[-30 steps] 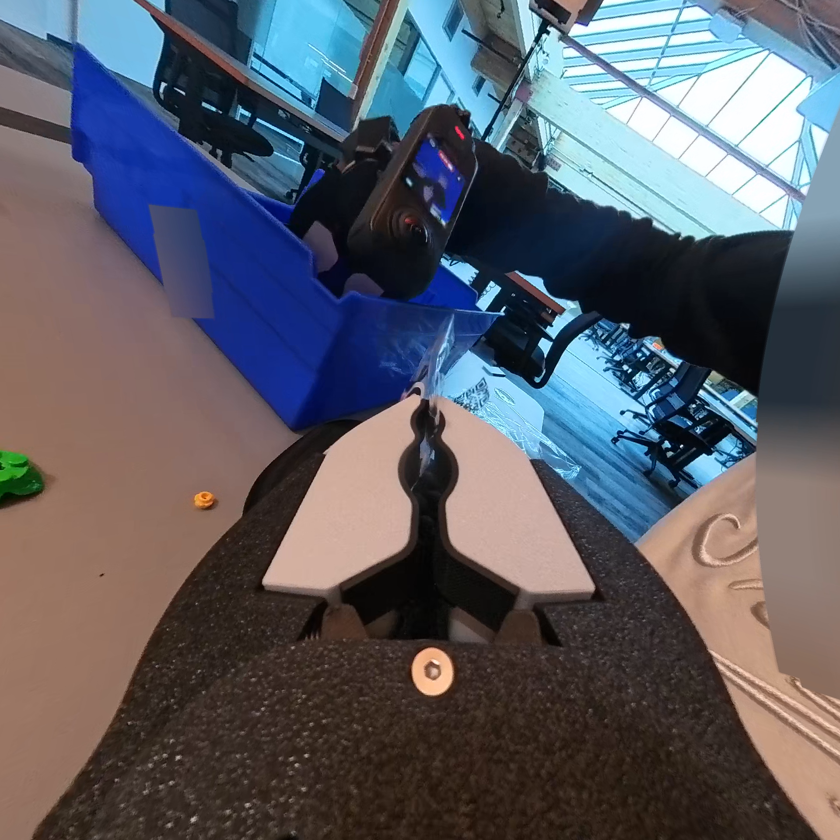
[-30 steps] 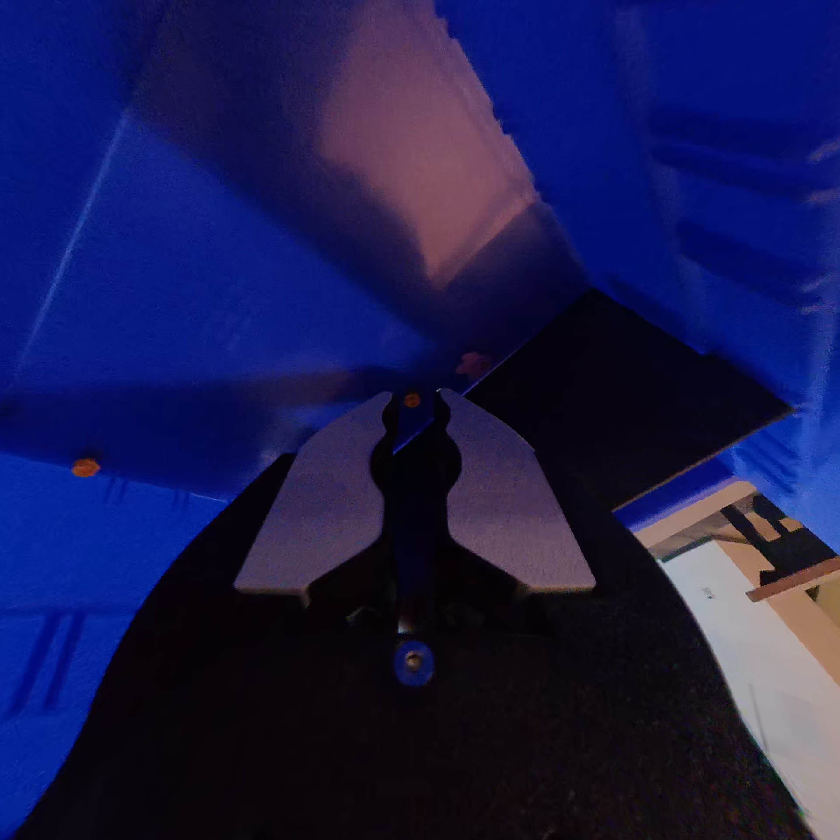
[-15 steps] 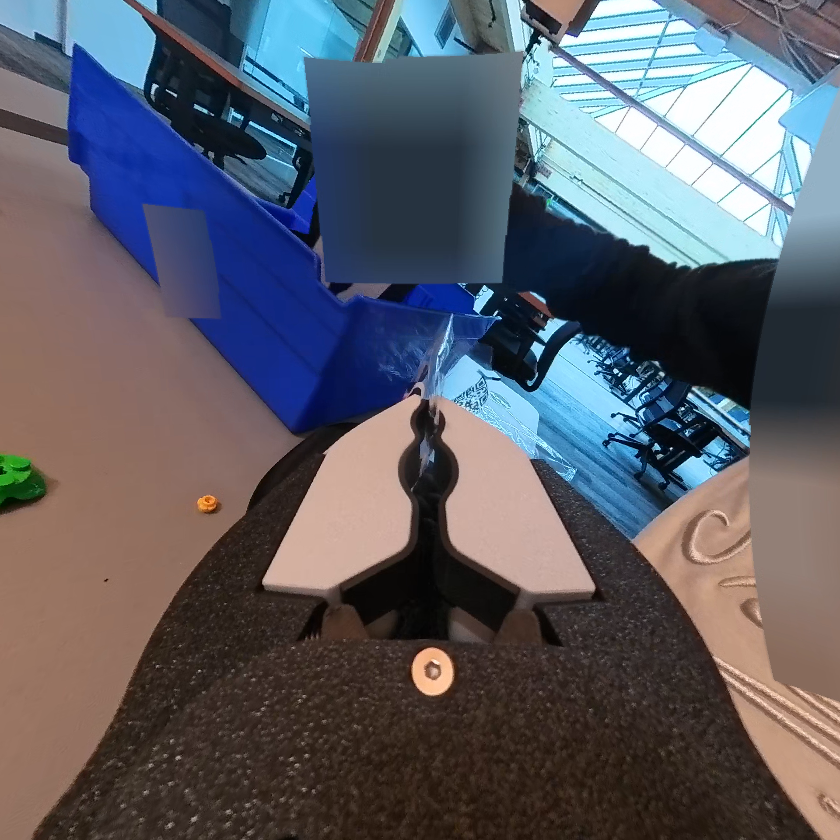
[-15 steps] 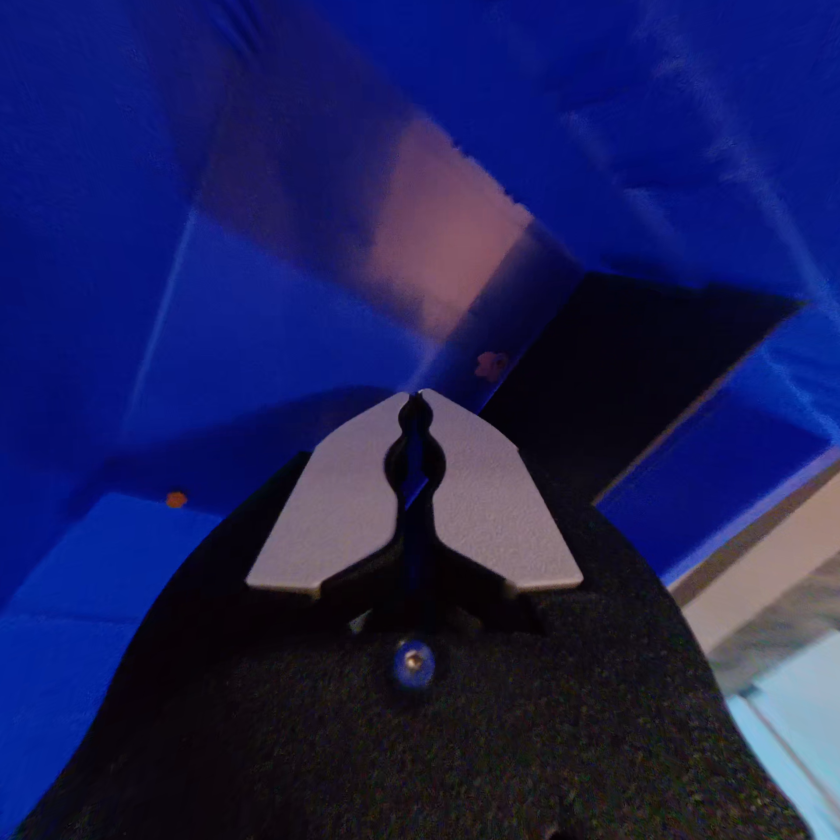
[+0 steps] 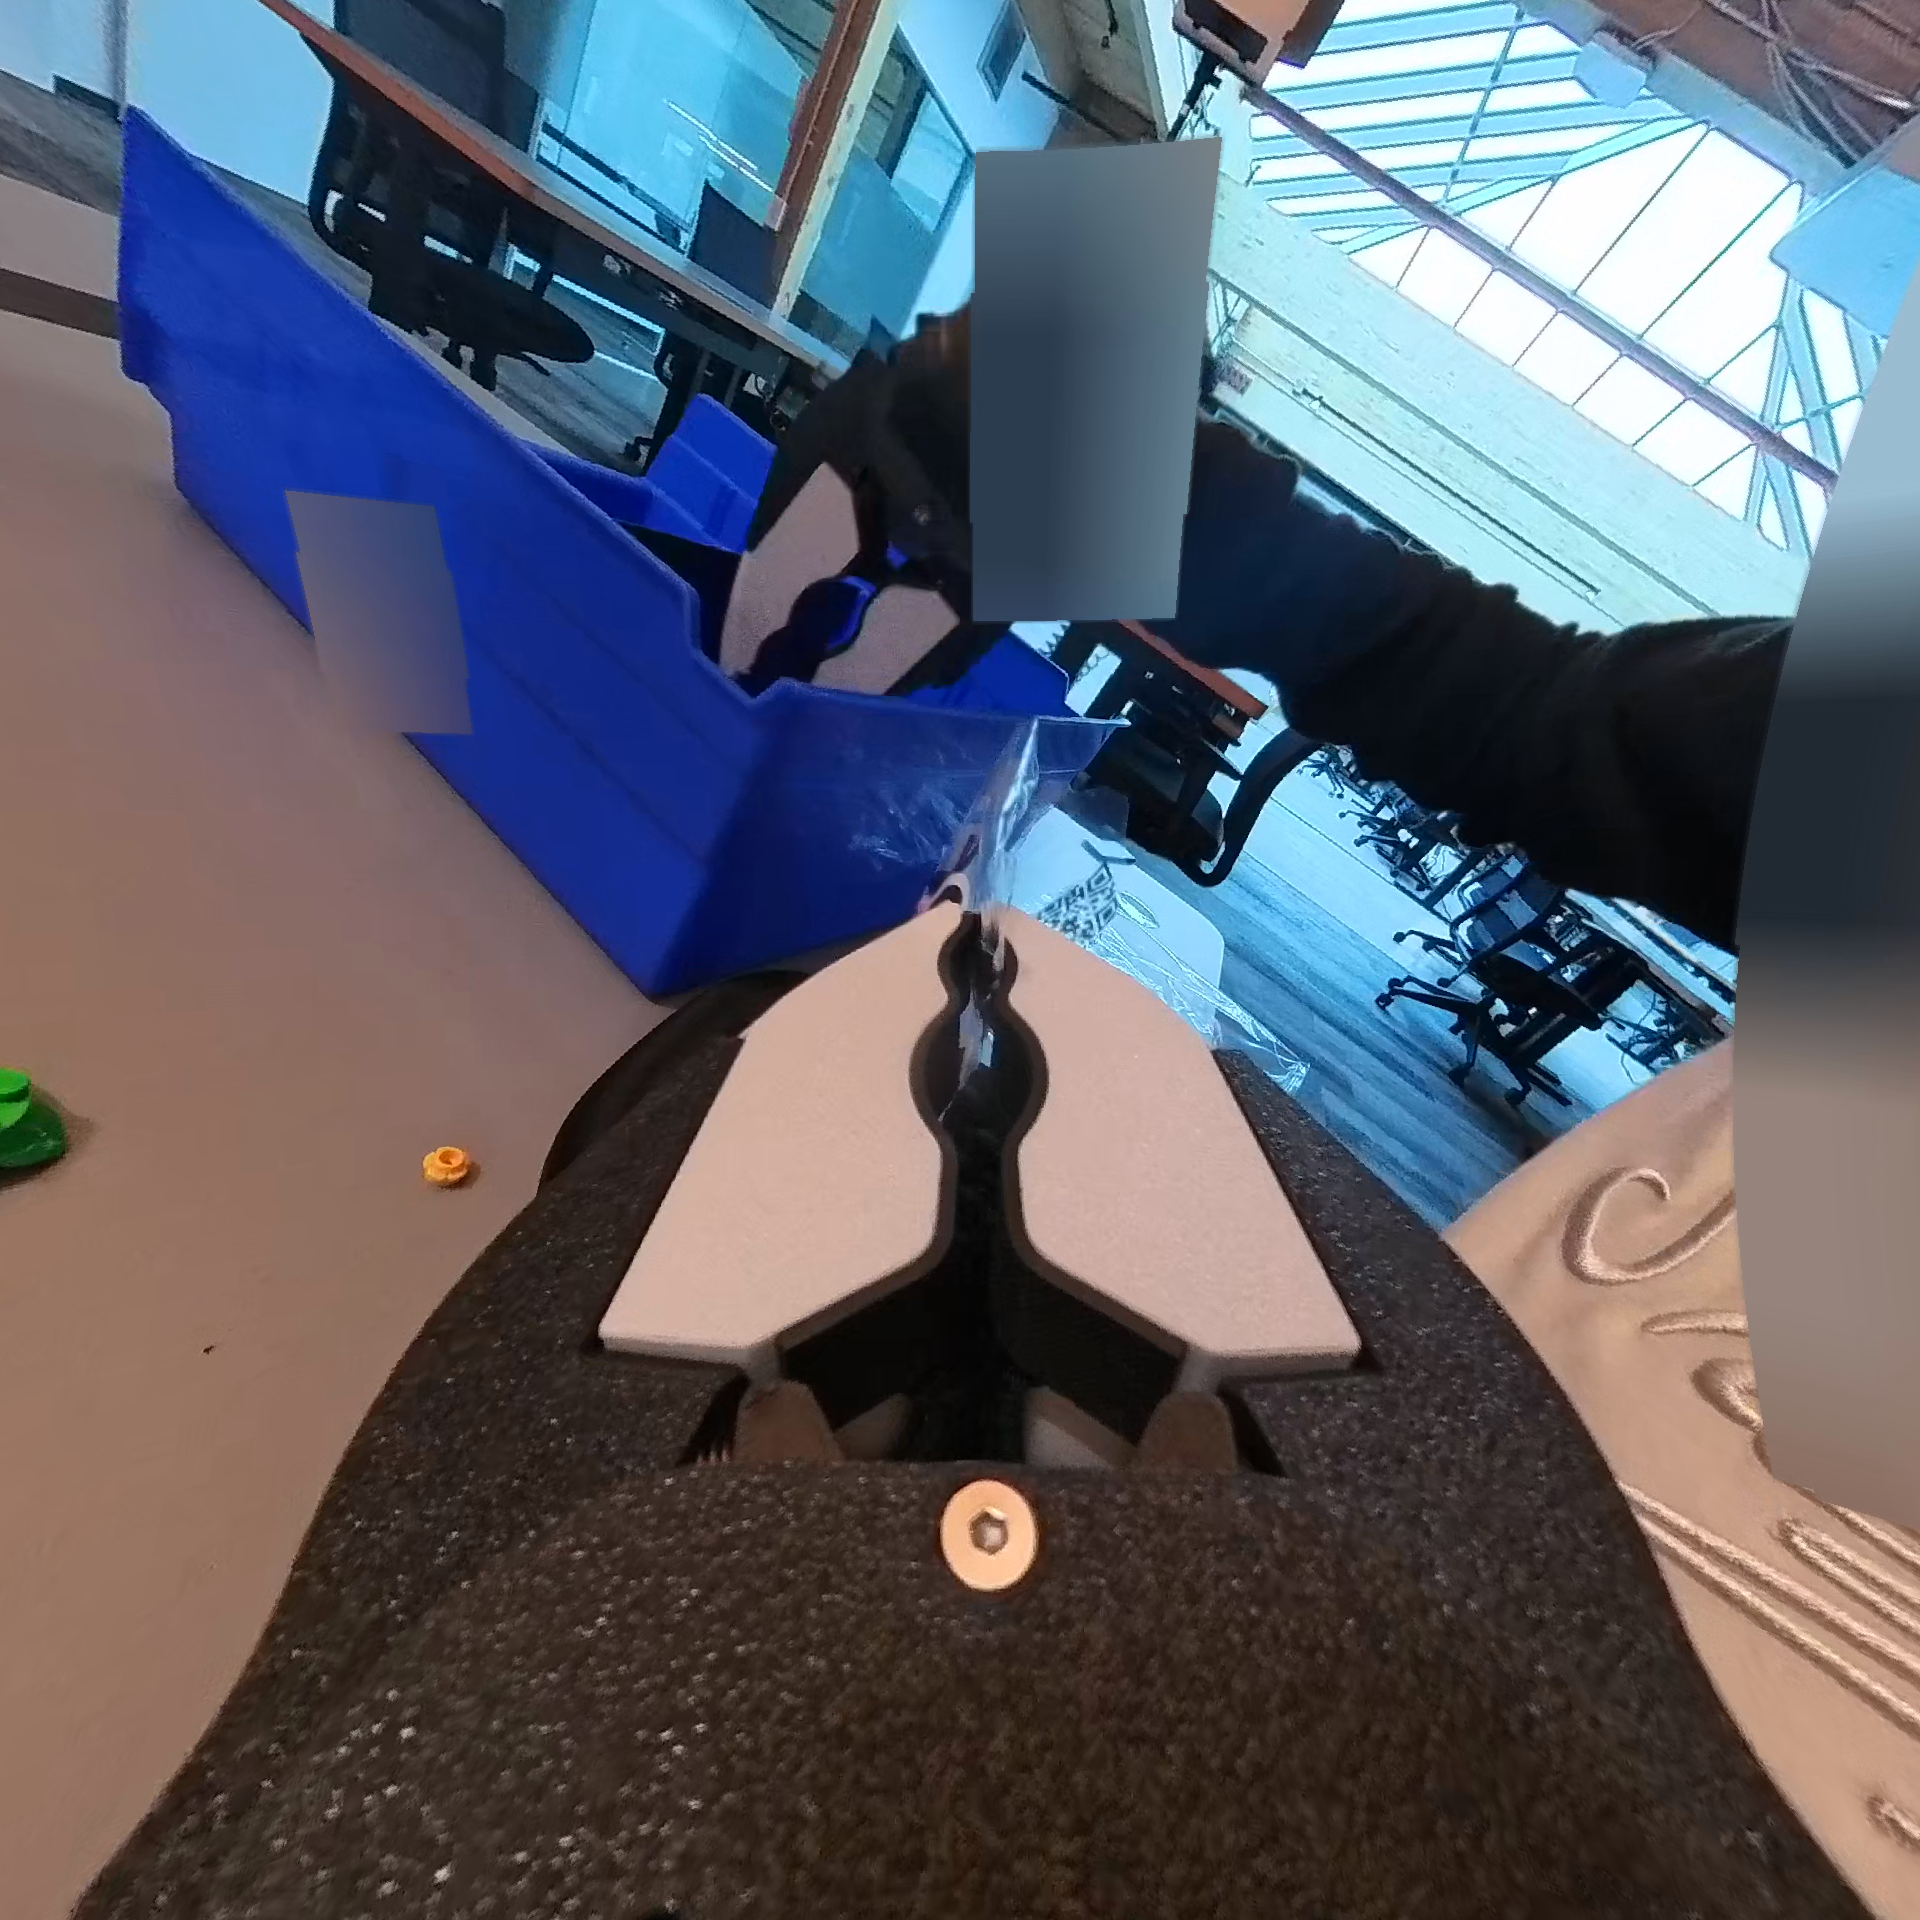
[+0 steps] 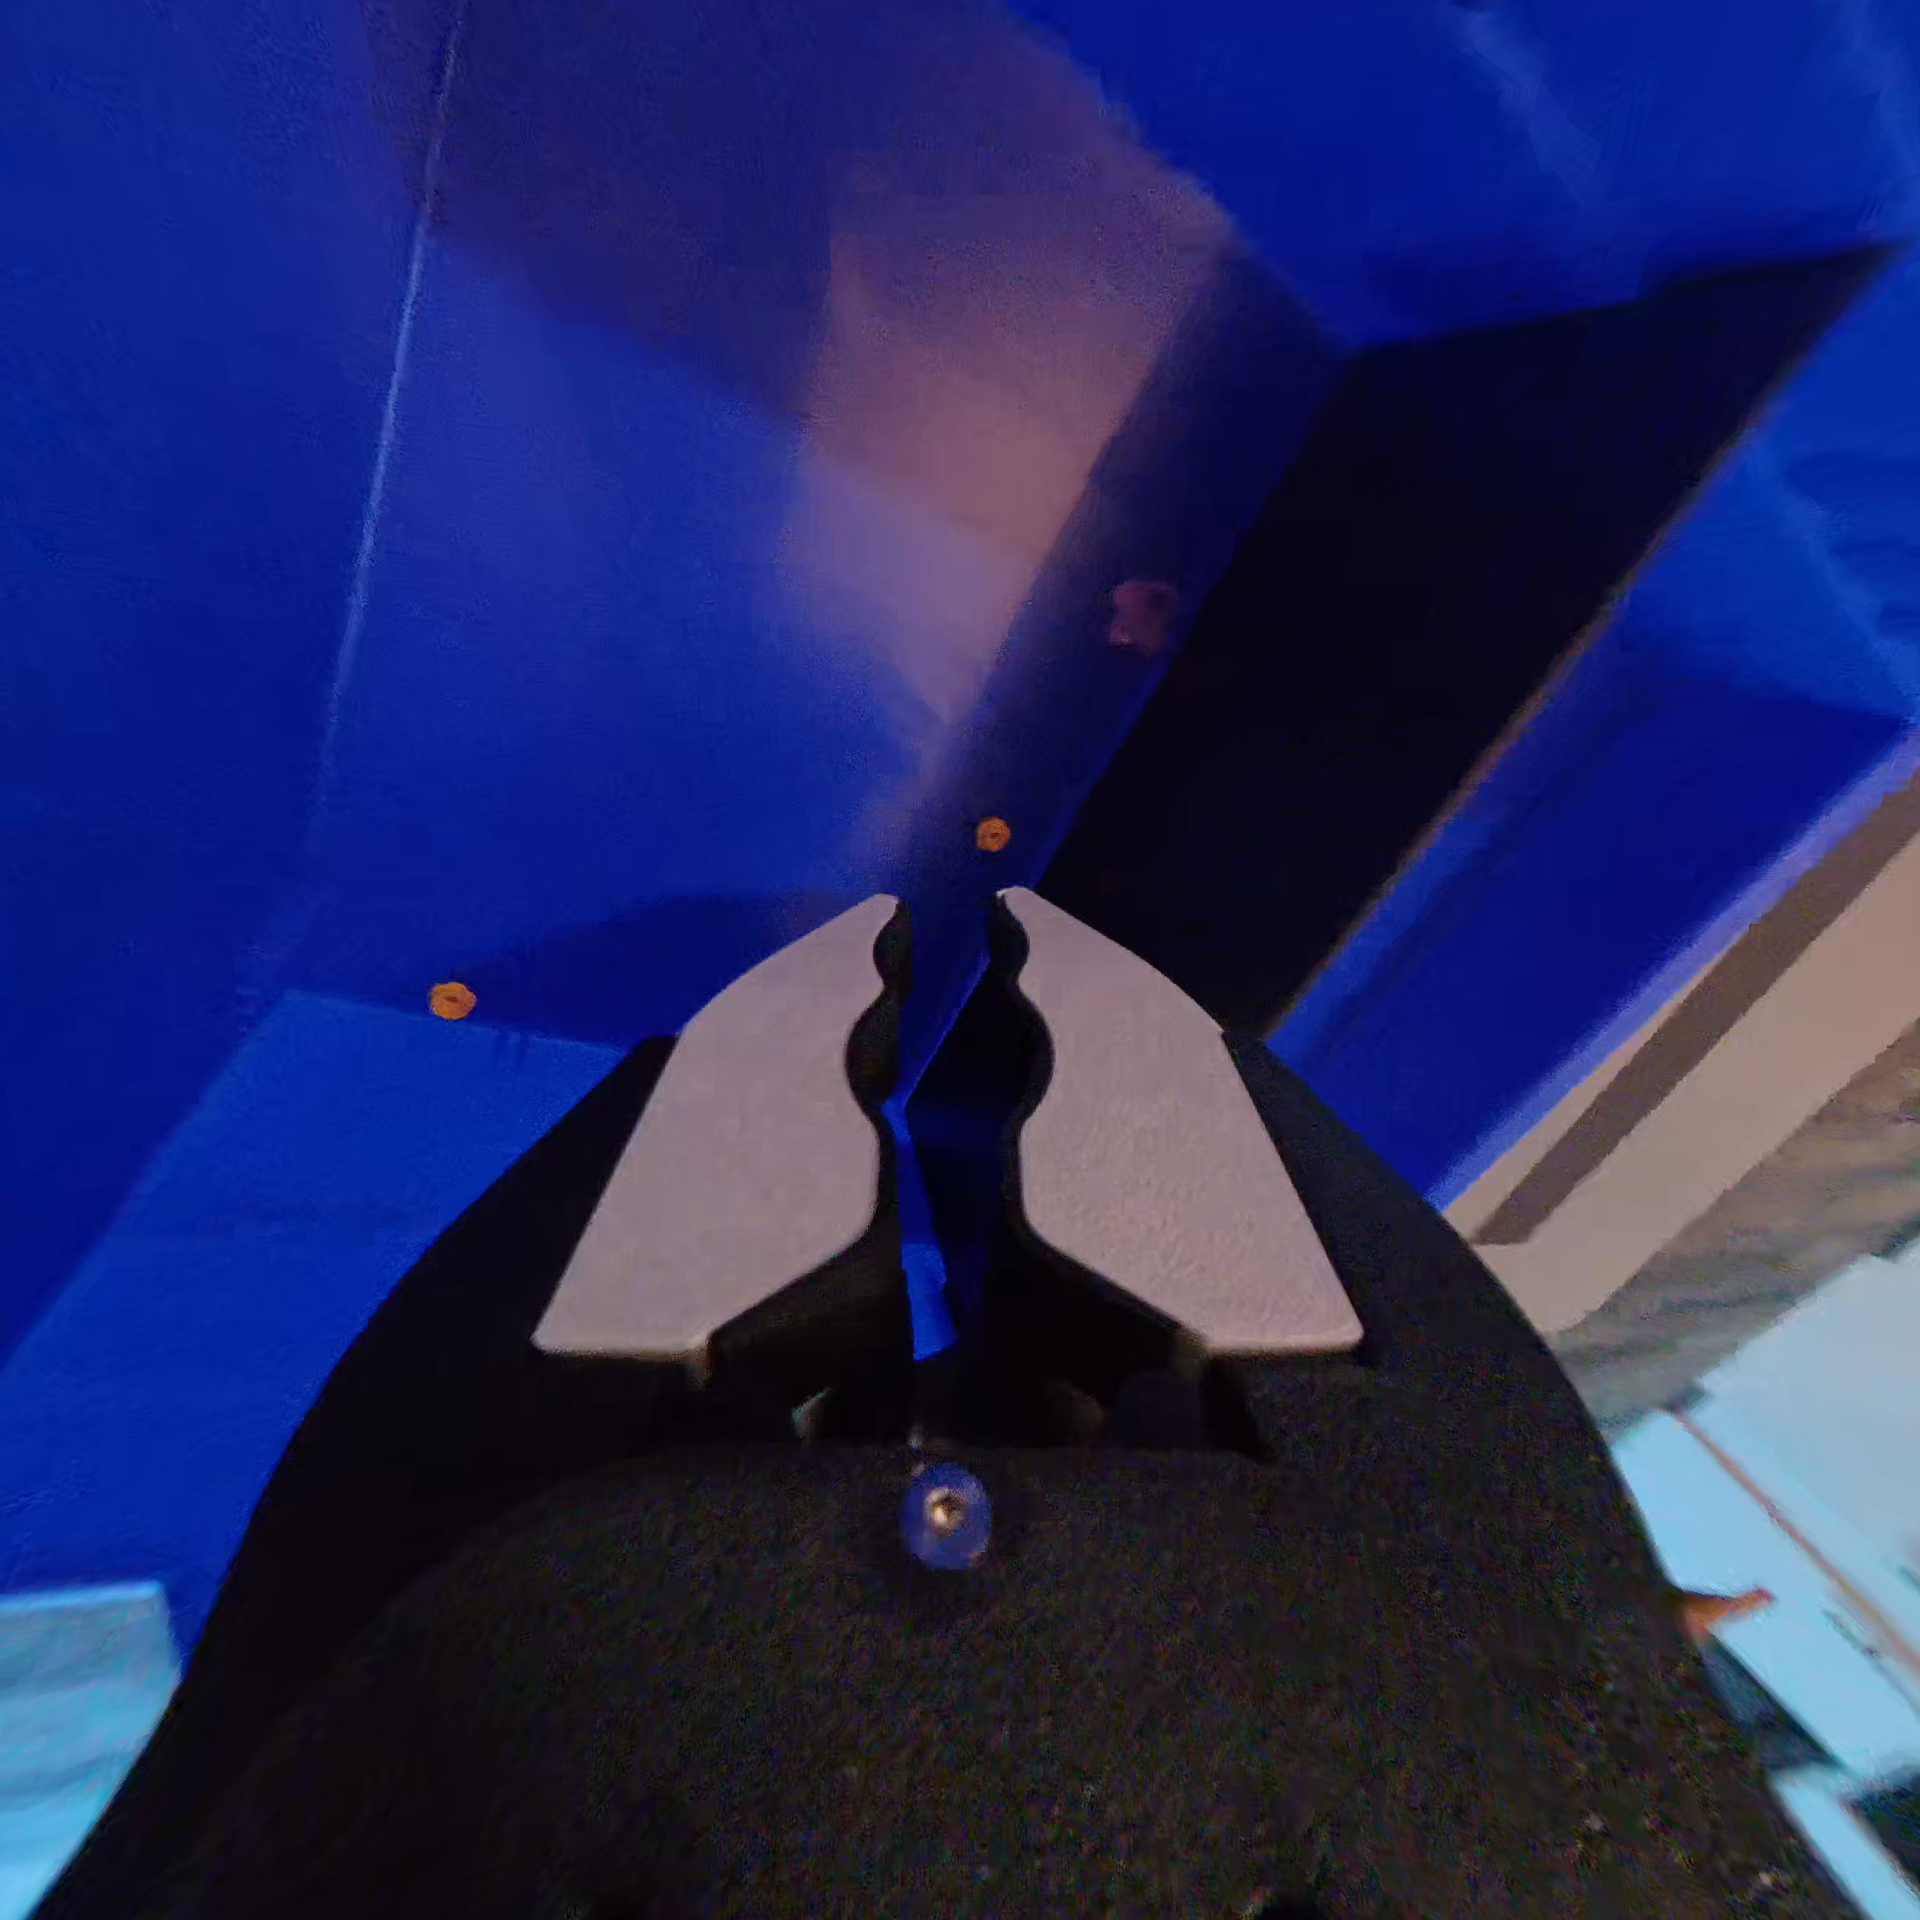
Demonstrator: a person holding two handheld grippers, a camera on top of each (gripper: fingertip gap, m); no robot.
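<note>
My left gripper point(image 5: 977, 914) is shut on the edge of a clear plastic bag point(image 5: 1013, 800), held just in front of a blue bin point(image 5: 540, 644) on the grey table. My right gripper point(image 6: 948, 904) is inside the bin with its jaws a little apart and nothing between them. A small orange round stud point(image 6: 992, 833) lies on the bin floor just beyond its tips. A second orange stud point(image 6: 452, 1000) lies to the left and a pinkish piece point(image 6: 1141, 608) farther in. The right gripper also shows in the left wrist view point(image 5: 821, 613), over the bin's low front wall.
An orange stud point(image 5: 449, 1165) and a green piece point(image 5: 23, 1117) lie on the table left of my left gripper. A dark sleeve point(image 5: 1507, 717) reaches across to the bin. A black panel point(image 6: 1403, 623) lies inside the bin. Grey cloth point(image 5: 1714, 1371) is at the lower right. The gap from one gripper's tips to the other's is roughly 20 cm. To reach the pinkish piece point(image 6: 1141, 608) in a straight line is about 6 cm for my right fingers, about 20 cm for my left.
The right gripper closed around the orange stud, then opened a little and drew back; the stud now lies just beyond its tips. The left gripper has kept hold of the bag.
</note>
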